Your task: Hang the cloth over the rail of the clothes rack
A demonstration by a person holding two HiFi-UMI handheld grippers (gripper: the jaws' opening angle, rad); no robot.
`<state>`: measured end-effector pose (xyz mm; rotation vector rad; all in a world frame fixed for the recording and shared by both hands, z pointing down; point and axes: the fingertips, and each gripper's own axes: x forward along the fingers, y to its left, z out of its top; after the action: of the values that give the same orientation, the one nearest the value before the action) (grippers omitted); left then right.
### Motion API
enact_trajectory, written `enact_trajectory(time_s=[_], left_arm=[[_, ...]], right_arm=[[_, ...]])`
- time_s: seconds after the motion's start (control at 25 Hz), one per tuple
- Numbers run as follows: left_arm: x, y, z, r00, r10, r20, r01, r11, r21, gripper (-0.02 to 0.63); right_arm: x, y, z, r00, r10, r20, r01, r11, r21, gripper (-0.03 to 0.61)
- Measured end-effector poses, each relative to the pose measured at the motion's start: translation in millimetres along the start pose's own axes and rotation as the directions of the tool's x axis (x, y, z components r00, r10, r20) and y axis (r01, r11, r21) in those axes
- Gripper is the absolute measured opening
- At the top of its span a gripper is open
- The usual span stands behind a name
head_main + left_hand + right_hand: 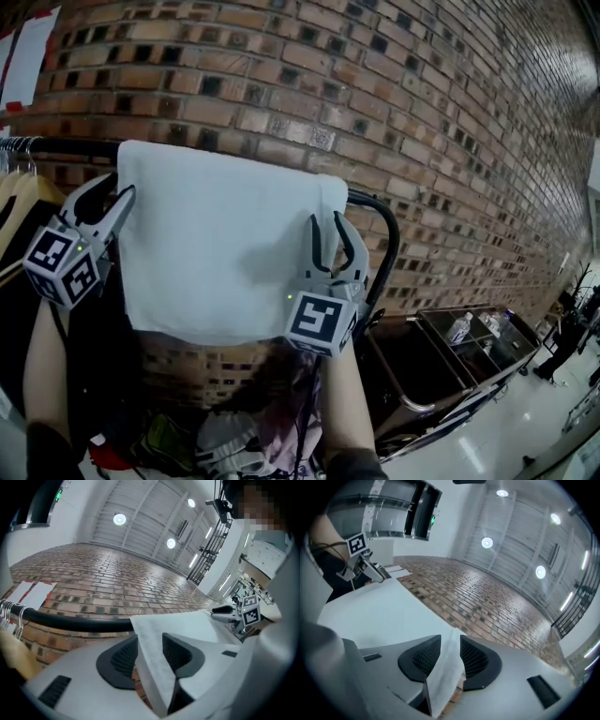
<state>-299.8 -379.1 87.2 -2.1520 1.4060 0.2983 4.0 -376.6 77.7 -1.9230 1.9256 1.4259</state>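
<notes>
The cloth (220, 244) hangs draped over the rail (70, 620), in front of a brick wall (375, 75). The left gripper (111, 197) straddles its left edge and the right gripper (328, 225) its right edge. Both pairs of fingers stand narrowly apart, with the cloth loose between them.

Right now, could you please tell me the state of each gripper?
Left tongs: open, cloth edge loose between them.
Right tongs: open, cloth edge between them too.
</notes>
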Motion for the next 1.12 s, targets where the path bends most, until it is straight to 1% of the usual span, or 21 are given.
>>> enact_trajectory(time_s=[0.12, 0.24, 0.36, 0.48, 0.52, 0.56, 0.6, 0.64, 0.72, 0.84, 1.0, 1.12], left_arm=[[8, 8, -7, 1.000, -0.003, -0.027, 0.004, 0.999, 0.046, 0.199], [17, 9, -16, 0.999, -0.025, -0.046, 0.026, 1.000, 0.017, 0.199], [21, 9, -15, 0.999, -0.036, -0.018, 0.036, 0.999, -0.007, 0.199], [26, 3, -13, 0.999, -0.045, -0.001, 0.045, 0.999, 0.009, 0.199], [28, 2, -12, 0.999, -0.043, -0.002, 0.043, 0.999, 0.023, 0.191], [30, 2, -11, 0.999, -0.038, -0.001, 0.038, 0.999, 0.034, 0.169], [32, 3, -10, 1.000, -0.031, 0.002, 0.030, 0.999, 0.039, 0.140], [34, 3, -9, 1.000, -0.025, 0.005, 0.025, 0.999, 0.040, 0.125], [36, 3, -8, 1.000, -0.027, 0.002, 0.027, 0.999, 0.039, 0.091], [38, 1, -6, 0.999, -0.032, -0.004, 0.032, 0.998, 0.047, 0.055], [39, 1, -6, 0.999, -0.039, -0.015, 0.040, 0.998, 0.044, 0.049], [40, 1, -7, 0.999, -0.045, -0.022, 0.046, 0.998, 0.041, 0.048]], right_arm=[[10, -4, -1, 0.998, -0.047, -0.037, 0.045, 0.998, -0.048, 0.121], [20, -6, -4, 0.997, -0.038, -0.074, 0.034, 0.997, -0.062, 0.146], [30, -3, -7, 0.994, -0.030, -0.102, 0.021, 0.995, -0.093, 0.167], [37, -12, -6, 0.993, -0.063, -0.101, 0.050, 0.991, -0.123, 0.167], [38, -15, -3, 0.993, -0.076, -0.089, 0.065, 0.991, -0.121, 0.159], [38, -19, 1, 0.994, -0.086, -0.070, 0.078, 0.990, -0.120, 0.135], [38, -22, 5, 0.995, -0.089, -0.048, 0.083, 0.989, -0.125, 0.073], [39, -23, 8, 0.996, -0.082, -0.037, 0.076, 0.988, -0.133, 0.038], [42, -21, 10, 0.997, -0.044, -0.056, 0.036, 0.990, -0.138, 0.035], [47, -25, 12, 0.997, -0.007, -0.073, -0.001, 0.994, -0.106, 0.034], [57, -35, 17, 0.997, 0.011, -0.070, -0.015, 0.999, -0.053, 0.034], [72, -43, 14, 0.993, 0.019, -0.116, -0.024, 0.999, -0.037, 0.034]])
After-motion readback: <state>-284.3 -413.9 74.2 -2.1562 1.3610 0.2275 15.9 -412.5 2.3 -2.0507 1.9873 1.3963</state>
